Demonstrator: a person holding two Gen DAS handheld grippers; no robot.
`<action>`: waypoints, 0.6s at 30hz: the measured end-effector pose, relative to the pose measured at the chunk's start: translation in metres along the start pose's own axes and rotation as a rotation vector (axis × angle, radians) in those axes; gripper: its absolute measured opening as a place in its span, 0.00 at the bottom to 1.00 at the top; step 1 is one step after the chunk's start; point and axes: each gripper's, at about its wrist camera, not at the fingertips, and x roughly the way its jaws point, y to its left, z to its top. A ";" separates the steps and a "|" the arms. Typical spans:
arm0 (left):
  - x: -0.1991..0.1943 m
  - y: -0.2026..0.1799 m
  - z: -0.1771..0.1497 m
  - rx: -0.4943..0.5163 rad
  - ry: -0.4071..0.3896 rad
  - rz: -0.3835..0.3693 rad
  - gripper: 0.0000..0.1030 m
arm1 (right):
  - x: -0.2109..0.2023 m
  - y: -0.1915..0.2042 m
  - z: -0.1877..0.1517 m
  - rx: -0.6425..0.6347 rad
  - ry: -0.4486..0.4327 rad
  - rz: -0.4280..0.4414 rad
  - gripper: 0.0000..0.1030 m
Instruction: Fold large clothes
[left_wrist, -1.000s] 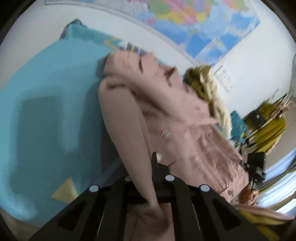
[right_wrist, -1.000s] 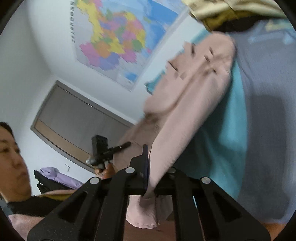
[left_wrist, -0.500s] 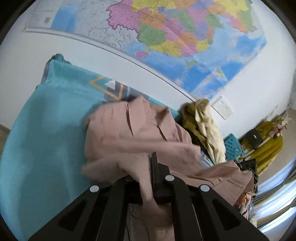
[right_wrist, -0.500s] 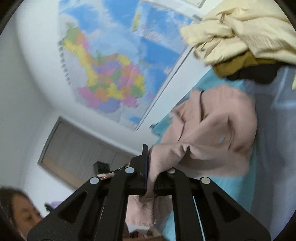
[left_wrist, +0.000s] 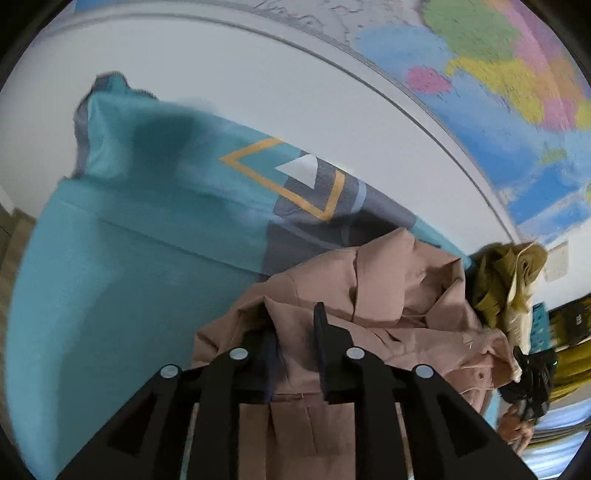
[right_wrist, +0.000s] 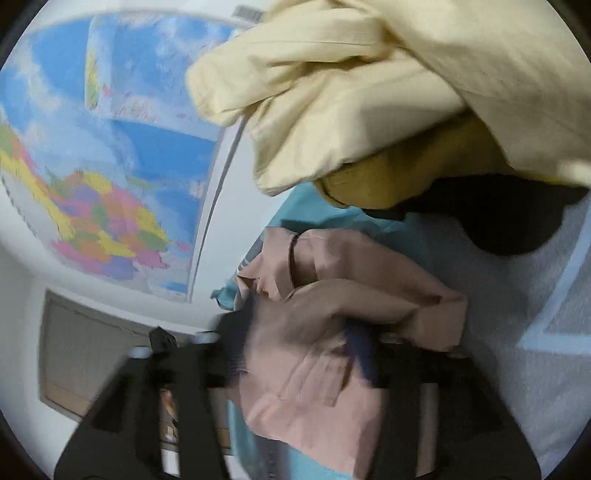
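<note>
A dusty-pink jacket (left_wrist: 388, 295) lies bunched on the teal bed cover (left_wrist: 110, 258), folded over on itself toward its collar. My left gripper (left_wrist: 293, 332) hovers over its near edge. Its jaws are opening with a narrow gap, and a loose fold of pink cloth sits between them. In the right wrist view the pink jacket (right_wrist: 351, 295) fills the lower middle. My right gripper (right_wrist: 301, 343) is blurred, its jaws opening wide with pink cloth lying slack between them. The right gripper (left_wrist: 532, 373) also shows at the far right of the left wrist view, held by a hand (left_wrist: 517, 428).
A pile of cream and mustard clothes (right_wrist: 351, 92) lies just beyond the jacket, and shows as a pile of clothes (left_wrist: 502, 280) to its right in the left wrist view. A coloured map (left_wrist: 498, 74) hangs on the white wall behind the bed. Grey patterned bedding (right_wrist: 517, 295) lies on the right.
Both grippers swept toward the wall, carrying the jacket's lower part up over its collar end. Both were shut on pink cloth; now their jaws have parted and the cloth lies loose.
</note>
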 end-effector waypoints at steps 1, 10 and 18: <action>-0.004 0.001 -0.001 0.016 -0.009 -0.030 0.28 | -0.003 0.006 -0.001 -0.033 -0.009 0.004 0.71; -0.076 -0.036 -0.061 0.378 -0.166 0.003 0.65 | -0.025 0.094 -0.054 -0.533 -0.037 -0.075 0.77; 0.006 -0.079 -0.074 0.543 -0.042 0.240 0.63 | 0.081 0.108 -0.111 -0.991 0.098 -0.522 0.76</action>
